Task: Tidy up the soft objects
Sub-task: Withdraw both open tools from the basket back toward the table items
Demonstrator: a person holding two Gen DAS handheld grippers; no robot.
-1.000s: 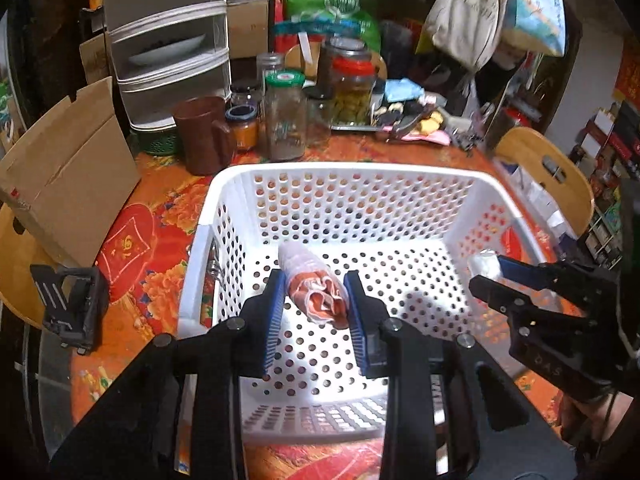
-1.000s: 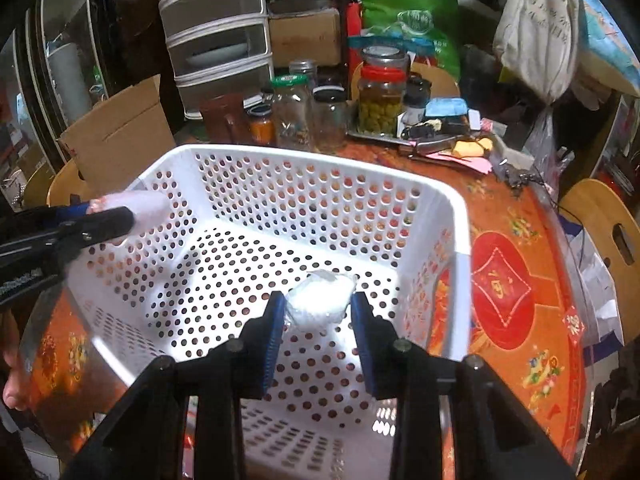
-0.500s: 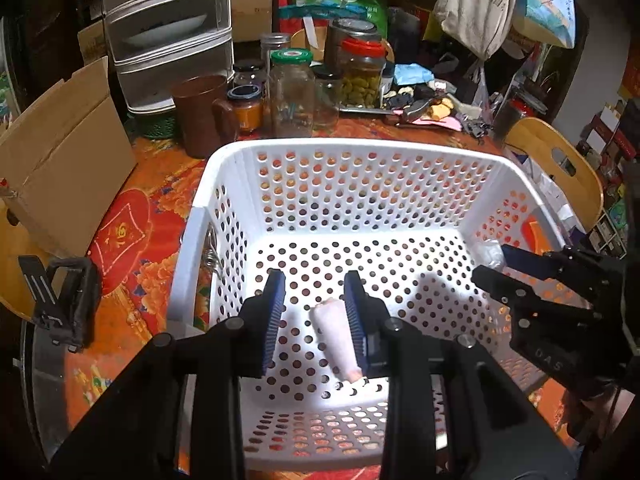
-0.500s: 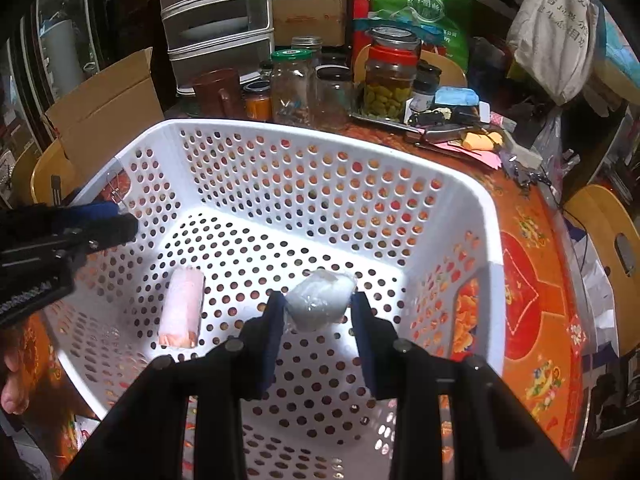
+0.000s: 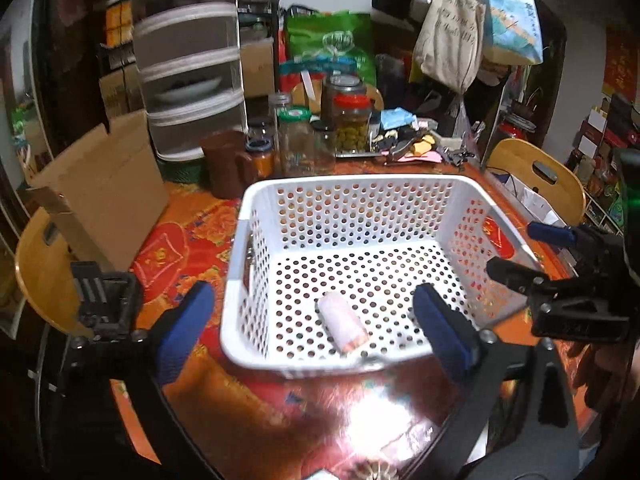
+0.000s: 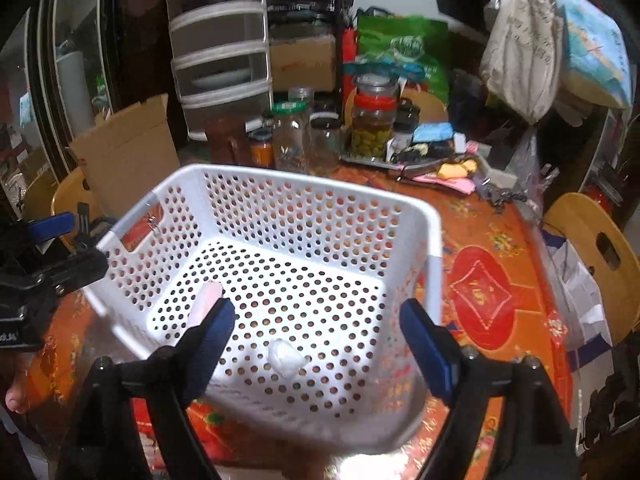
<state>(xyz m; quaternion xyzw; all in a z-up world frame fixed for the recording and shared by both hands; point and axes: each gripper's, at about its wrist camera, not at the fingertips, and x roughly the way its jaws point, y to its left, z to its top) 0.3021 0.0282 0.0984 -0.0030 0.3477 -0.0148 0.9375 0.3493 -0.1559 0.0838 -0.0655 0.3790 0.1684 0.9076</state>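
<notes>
On the red patterned table (image 5: 192, 240), the white perforated basket (image 5: 360, 188) sits between your two grippers, and both soft things lie on its floor. Your left gripper (image 5: 316, 316) has just been opening: its blue pads stand spread wide, one outside the basket's left wall and one over its floor, with nothing pressed between them. The pink roll (image 5: 342, 326) lies flat near the front wall, its long axis running from the back left toward the front right in the left wrist view, the striped end facing the front rim. From the right wrist view only part of that roll (image 6: 206, 304) shows behind a pad, so its far end is hard to judge there. Your right gripper (image 6: 318, 328) has also just been opening; its jaws are spread and hold nothing. The white wad (image 6: 286, 358) rests loose on the floor beneath them, touching neither pad. It looks rounded, with no clear long axis.
</notes>
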